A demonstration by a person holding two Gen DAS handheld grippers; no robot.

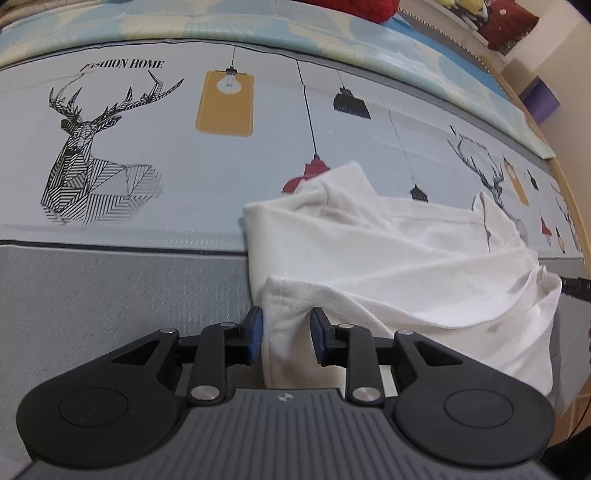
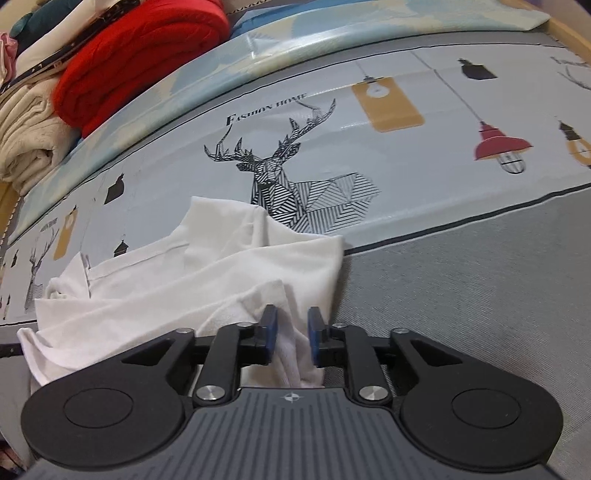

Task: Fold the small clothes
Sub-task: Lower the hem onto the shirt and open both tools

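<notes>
A small white garment [image 1: 388, 251] lies crumpled on a bed sheet printed with deer and lamps [image 1: 147, 147]. In the left wrist view my left gripper [image 1: 287, 336] has its blue pads on either side of a corner of the white cloth, which runs between the jaws; the jaws stand a little apart. In the right wrist view the same garment [image 2: 207, 266] lies left of centre, and my right gripper [image 2: 291, 334] has a bunched edge of it between its pads, the jaws also slightly apart.
Folded red knitwear [image 2: 140, 59] and cream blankets [image 2: 26, 136] are stacked at the far side of the bed. A dark red cushion [image 1: 509, 22] sits at the far right. The wooden bed edge [image 1: 569, 206] runs along the right.
</notes>
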